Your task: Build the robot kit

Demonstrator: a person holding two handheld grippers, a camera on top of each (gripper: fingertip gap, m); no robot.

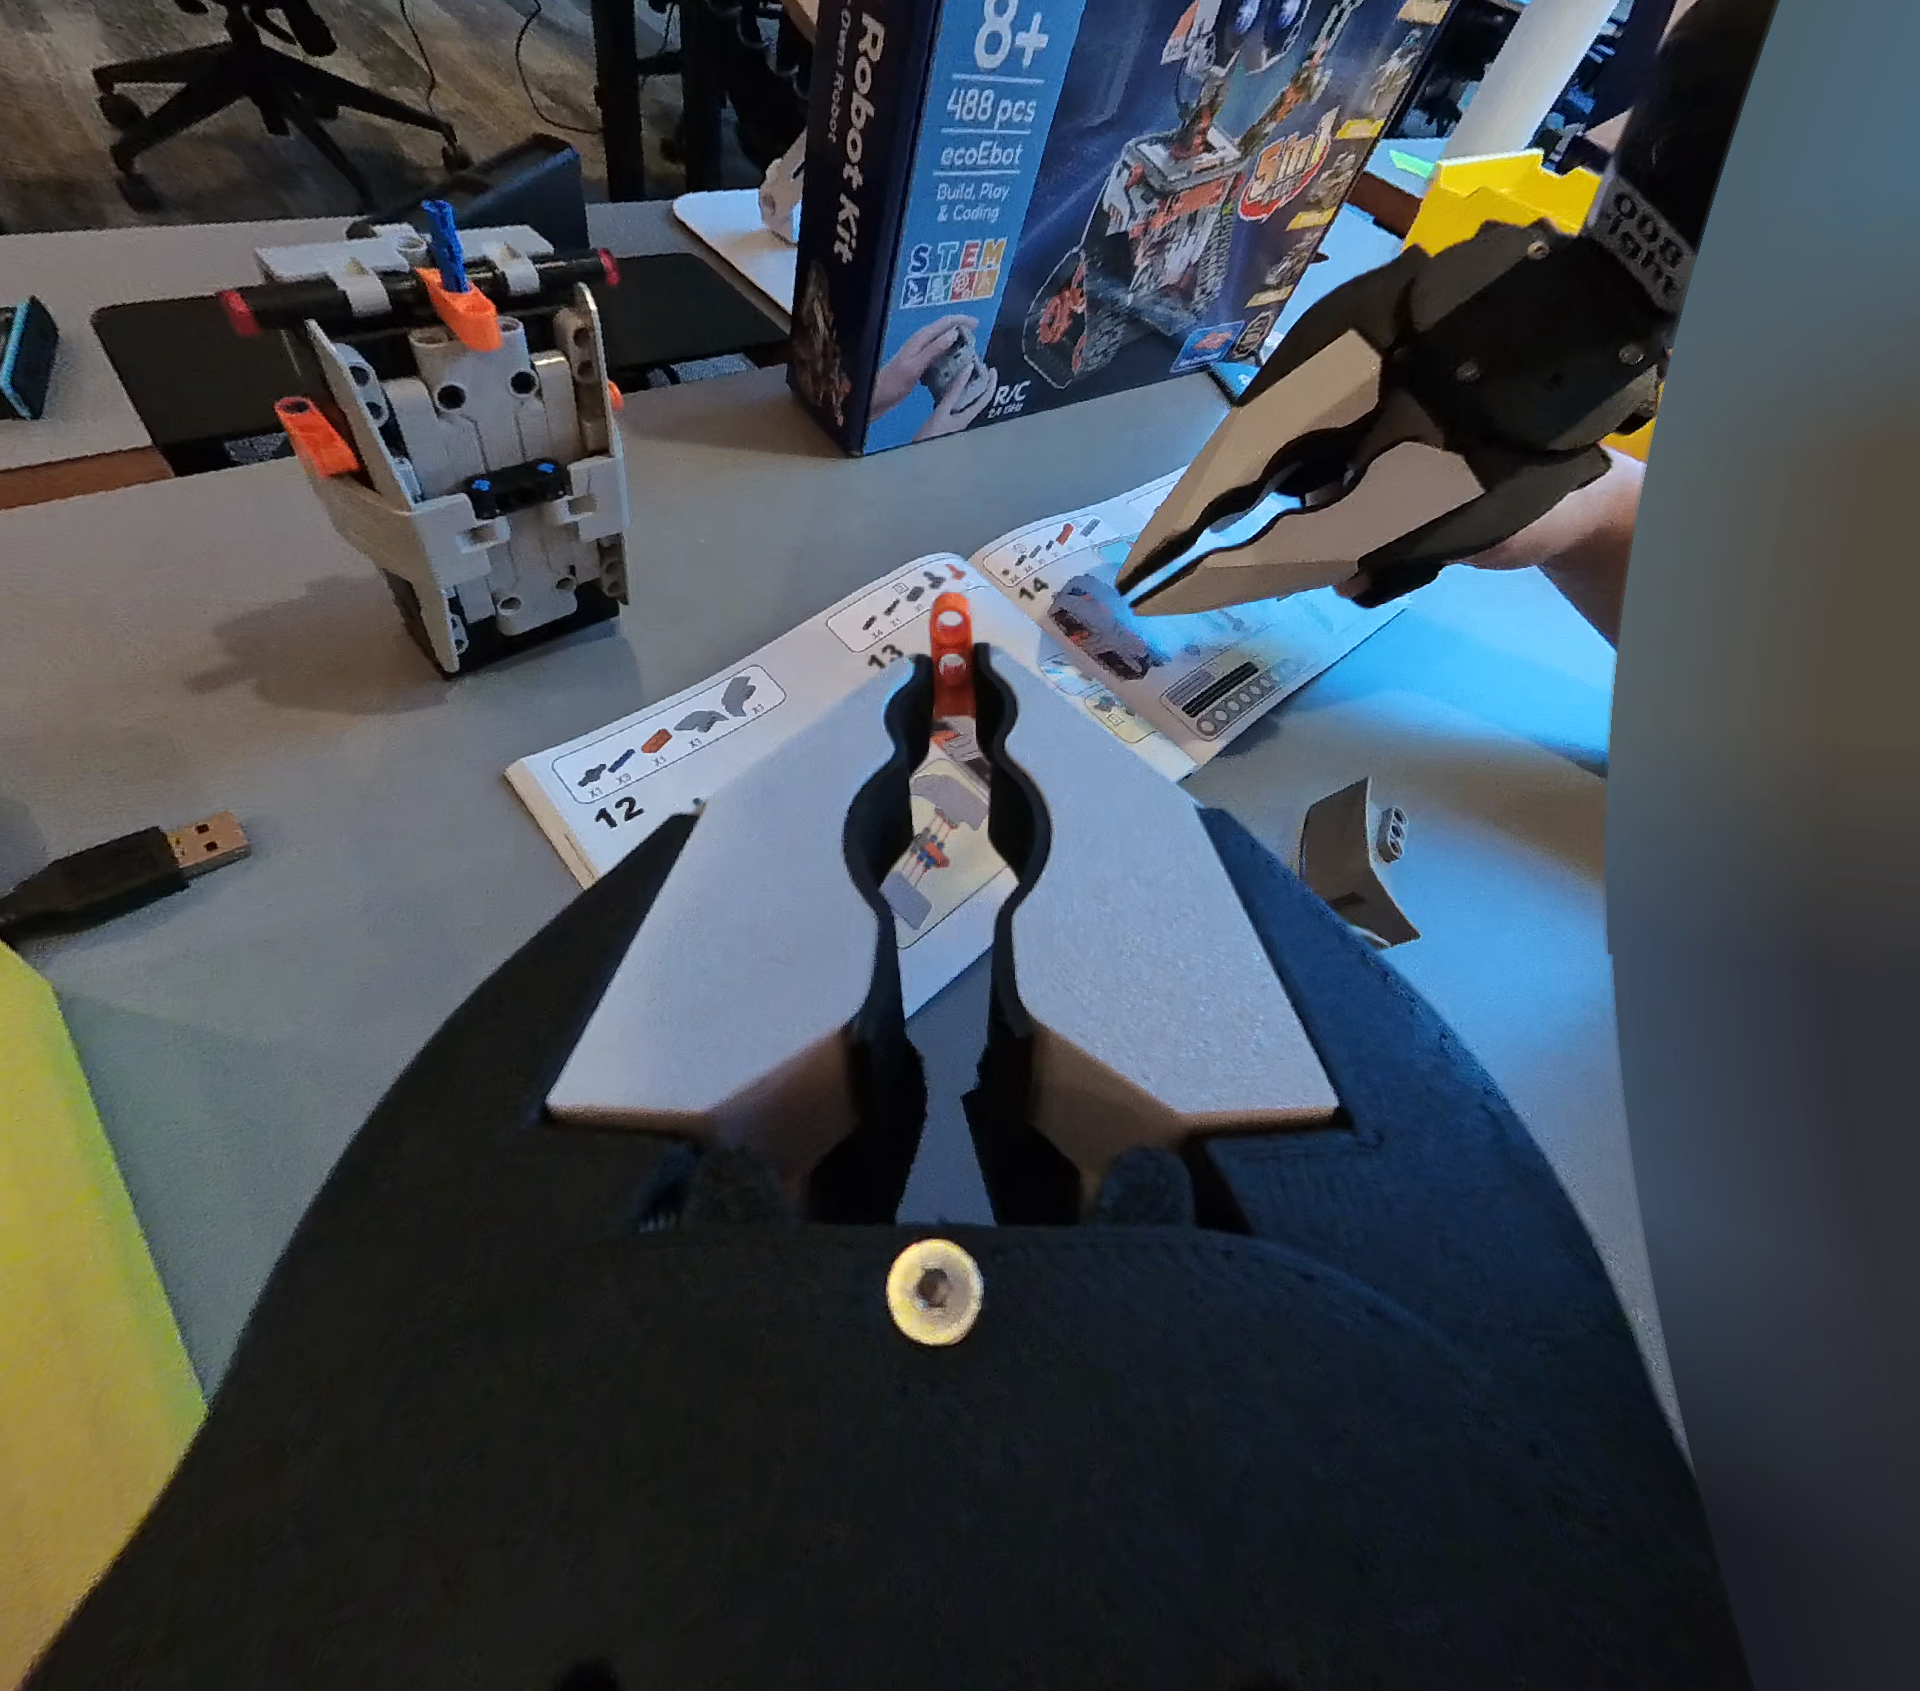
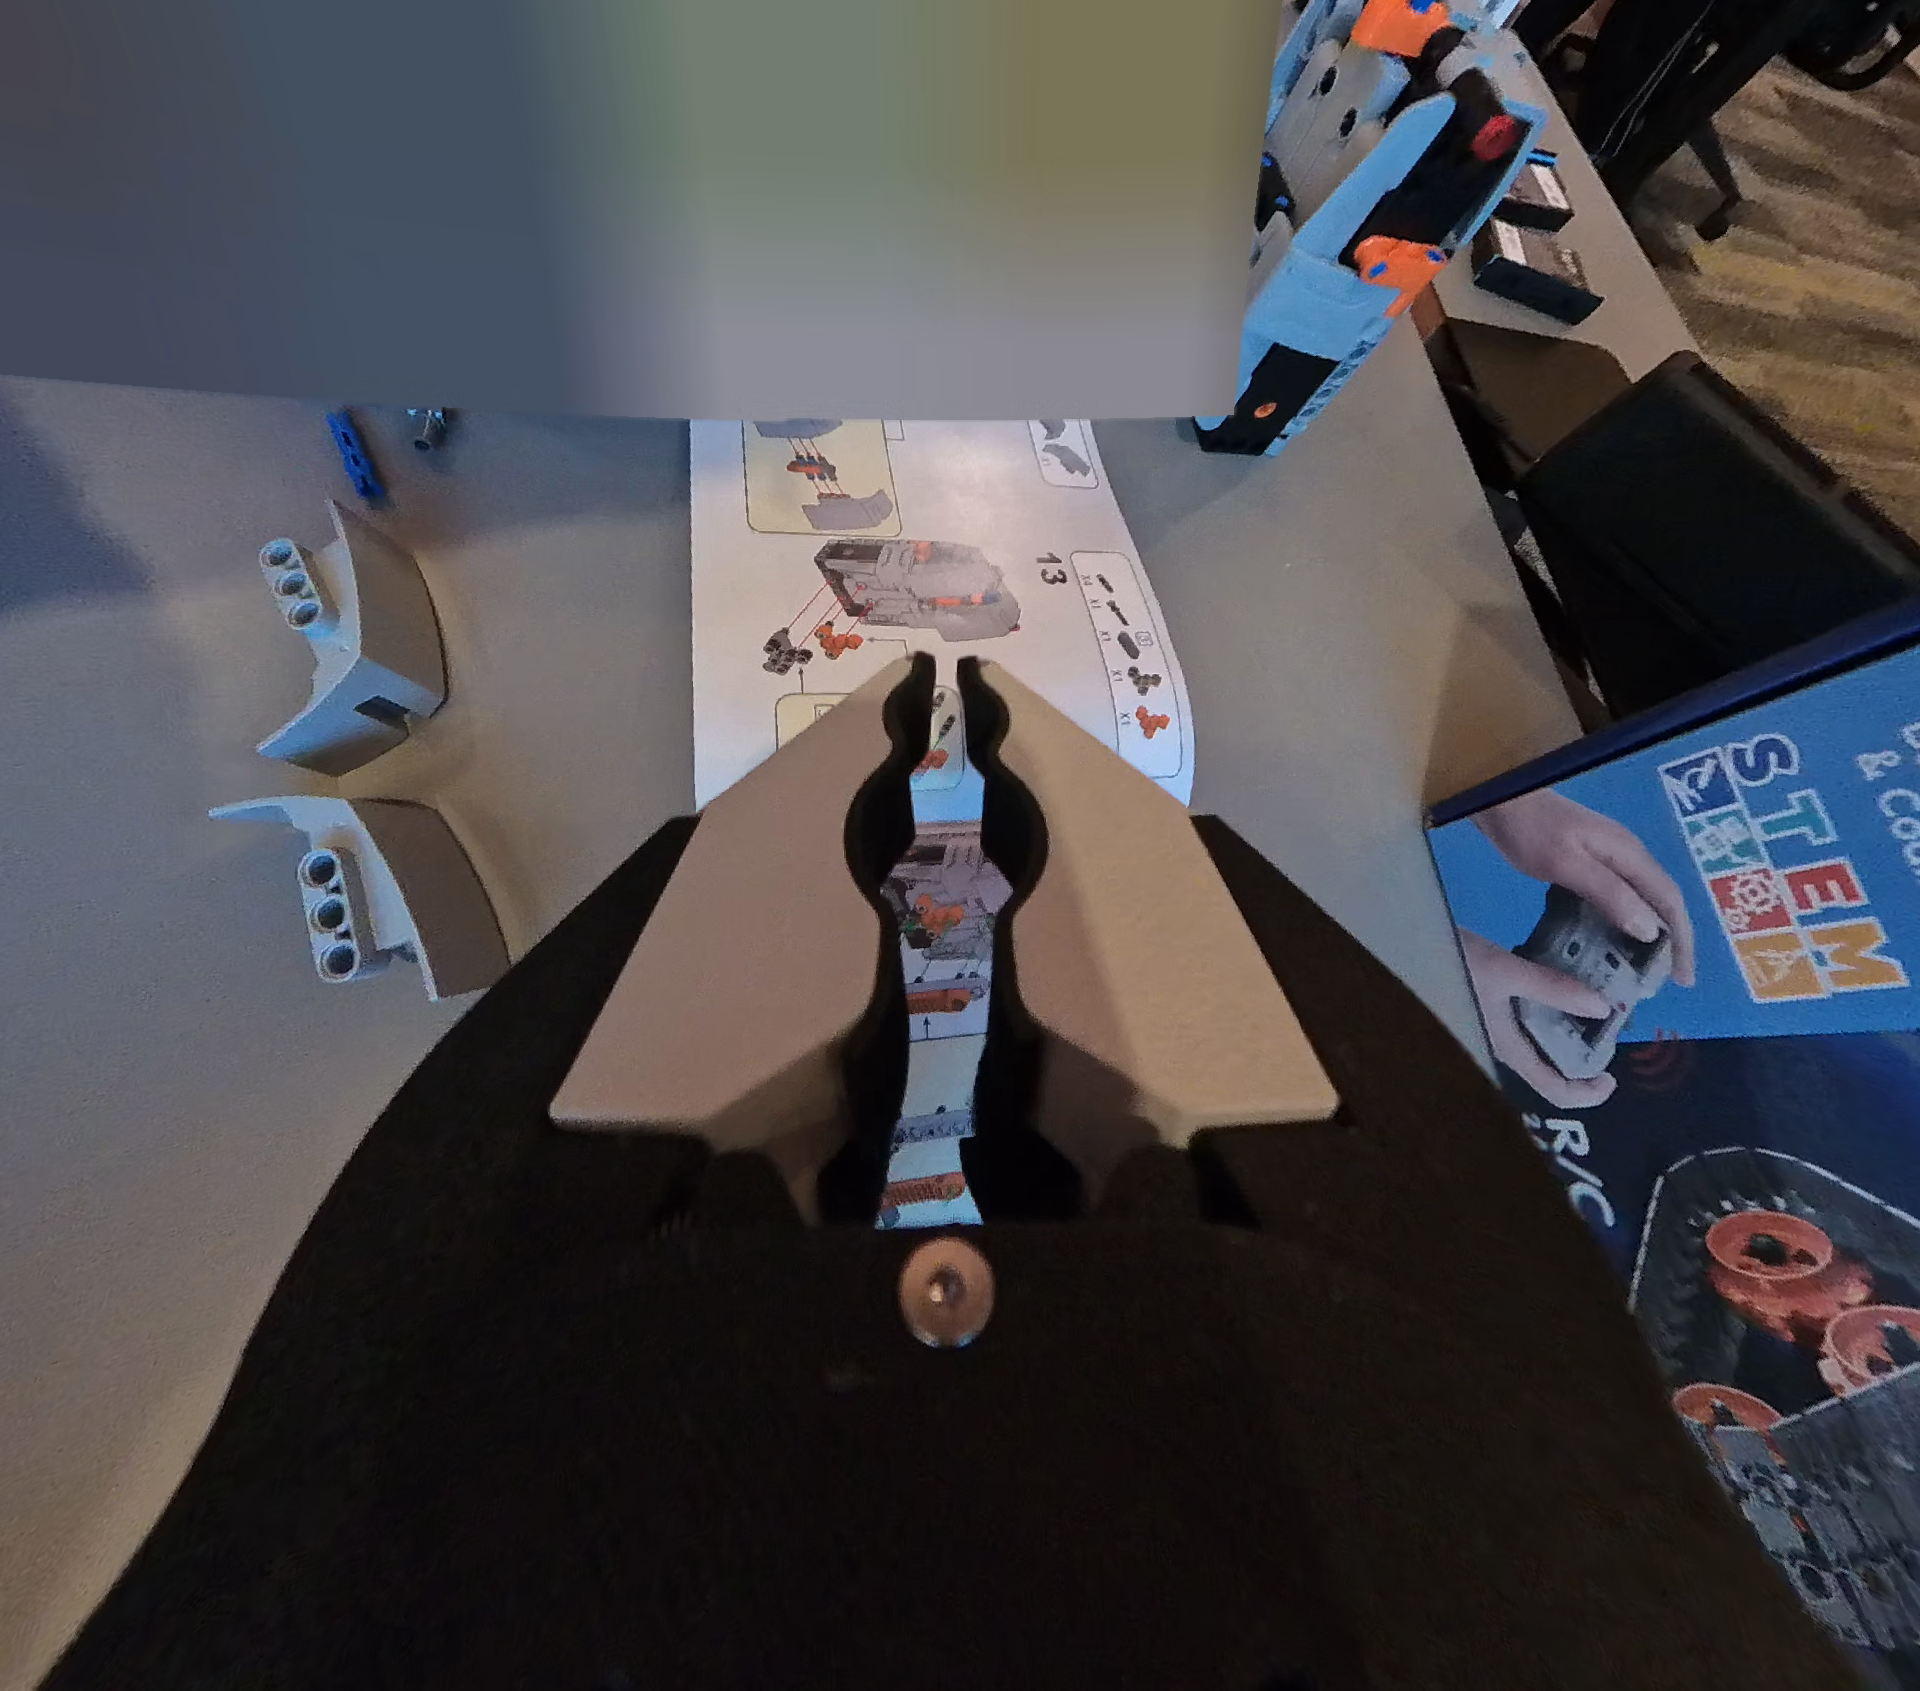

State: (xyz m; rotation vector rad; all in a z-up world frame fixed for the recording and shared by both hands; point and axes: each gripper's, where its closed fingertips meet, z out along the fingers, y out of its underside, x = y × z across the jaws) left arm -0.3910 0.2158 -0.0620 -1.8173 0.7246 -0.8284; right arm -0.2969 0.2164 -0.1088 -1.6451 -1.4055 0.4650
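Note:
My left gripper [image 1: 949, 662] is shut on a small orange connector piece [image 1: 949, 625], held upright above the open instruction booklet [image 1: 748, 706]. My right gripper [image 2: 940, 667] hovers over the same booklet [image 2: 935, 540] with its jaws nearly together and nothing between them; it also shows in the left wrist view [image 1: 1127, 592], tips pointing down at the page. A partly built grey, black and orange model [image 1: 468, 446] stands to the left of the booklet, and it also shows in the right wrist view [image 2: 1371, 166].
The kit box [image 1: 1091, 114] stands behind the booklet. Two grey curved panels [image 2: 353, 654] [image 2: 395, 893] and a blue piece [image 2: 353, 452] lie on the grey table [image 1: 312, 727]. A USB plug [image 1: 156, 862] lies at the left, and a yellow bin [image 1: 1496, 202] stands behind. About 11 centimetres separates my left fingertips from my right.

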